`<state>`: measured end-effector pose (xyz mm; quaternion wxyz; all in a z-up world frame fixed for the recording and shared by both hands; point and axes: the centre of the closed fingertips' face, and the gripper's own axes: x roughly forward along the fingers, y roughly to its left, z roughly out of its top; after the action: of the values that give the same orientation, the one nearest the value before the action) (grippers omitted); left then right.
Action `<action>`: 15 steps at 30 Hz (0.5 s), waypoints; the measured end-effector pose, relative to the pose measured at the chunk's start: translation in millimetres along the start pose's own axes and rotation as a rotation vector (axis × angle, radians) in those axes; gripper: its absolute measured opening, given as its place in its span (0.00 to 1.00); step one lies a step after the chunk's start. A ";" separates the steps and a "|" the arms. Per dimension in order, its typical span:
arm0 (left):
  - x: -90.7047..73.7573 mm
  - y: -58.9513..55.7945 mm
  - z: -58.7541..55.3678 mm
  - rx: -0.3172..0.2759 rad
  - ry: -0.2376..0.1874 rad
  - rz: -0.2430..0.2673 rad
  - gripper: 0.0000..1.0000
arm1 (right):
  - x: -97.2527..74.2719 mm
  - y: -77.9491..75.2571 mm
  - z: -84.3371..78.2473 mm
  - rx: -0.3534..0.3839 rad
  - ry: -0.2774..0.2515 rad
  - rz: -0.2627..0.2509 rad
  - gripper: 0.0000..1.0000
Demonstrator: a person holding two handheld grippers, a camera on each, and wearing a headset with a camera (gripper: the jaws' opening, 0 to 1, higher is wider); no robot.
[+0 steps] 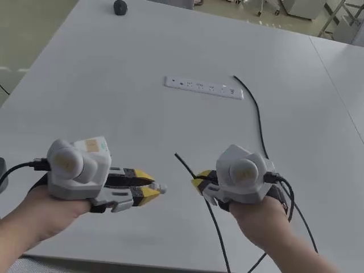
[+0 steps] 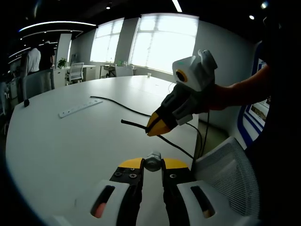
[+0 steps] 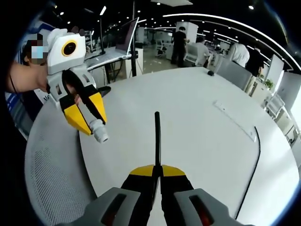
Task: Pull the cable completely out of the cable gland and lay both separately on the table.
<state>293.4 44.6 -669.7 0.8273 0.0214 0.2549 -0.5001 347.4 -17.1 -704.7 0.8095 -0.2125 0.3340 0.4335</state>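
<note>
My left gripper [image 1: 151, 187] [image 2: 152, 164] is shut on a small grey cable gland [image 2: 152, 161] [image 1: 160, 187] [image 3: 99, 132], held above the white table [image 1: 114, 102]. My right gripper [image 1: 199, 182] [image 3: 157, 170] is shut on a thin black cable [image 1: 185, 165] [image 3: 157, 139] [image 2: 134, 125], a short way behind its free end. That end sticks out past the jaws and points toward the left gripper. A clear gap separates the cable end from the gland. The rest of the cable runs back under my right hand and off the table's near edge.
A white power strip [image 1: 203, 87] [image 2: 77, 107] [image 3: 233, 117] lies mid-table with a second black cable [image 1: 259, 116] curving from its right end. A dark round object [image 1: 120, 7] sits at the far edge. People and office chairs stand beyond the table.
</note>
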 end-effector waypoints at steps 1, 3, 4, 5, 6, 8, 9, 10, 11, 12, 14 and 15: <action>-0.4 0.7 -2.2 -0.003 -0.001 0.002 0.15 | 1.8 -2.4 3.4 -0.009 0.004 0.001 0.00; -0.7 0.8 -5.6 -0.005 -0.003 0.005 0.15 | 4.4 -6.9 9.2 -0.016 0.006 0.001 0.00; -0.8 0.3 -6.8 -0.004 -0.005 0.006 0.15 | 5.5 -8.5 11.8 -0.017 0.005 0.000 0.00; -0.9 -0.5 -8.2 -0.004 -0.008 0.005 0.15 | 7.0 -10.4 15.8 -0.016 0.003 0.001 0.00; -0.9 -1.0 -9.3 -0.004 -0.009 0.005 0.15 | 7.9 -11.6 18.6 -0.014 0.000 0.000 0.00; -0.9 -2.3 -10.9 -0.001 -0.013 0.004 0.15 | 10.3 -15.7 25.8 -0.001 -0.011 -0.001 0.00; -0.9 -2.7 -11.1 -0.003 -0.015 0.003 0.15 | 11.4 -17.7 28.7 0.005 -0.014 -0.001 0.00; -0.7 -3.1 -11.4 -0.006 -0.017 0.001 0.15 | 12.4 -20.0 31.3 0.009 -0.015 -0.006 0.00; -0.4 -3.2 -12.1 -0.004 -0.019 0.001 0.15 | 13.4 -24.2 36.6 0.019 -0.026 -0.018 0.00; -0.2 -3.0 -12.8 -0.008 -0.018 0.001 0.15 | 14.7 -28.0 41.2 0.027 -0.033 -0.027 0.00; 0.6 -2.4 -15.4 -0.008 -0.022 0.000 0.15 | 17.3 -31.7 47.0 0.034 -0.040 -0.033 0.00; 0.9 -1.7 -16.3 -0.005 -0.025 0.002 0.15 | 18.8 -33.3 49.7 0.034 -0.043 -0.036 0.00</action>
<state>285.8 47.8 -683.9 0.8310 0.0133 0.2456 -0.4989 400.8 7.1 -682.3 0.8279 -0.1951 0.3198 0.4174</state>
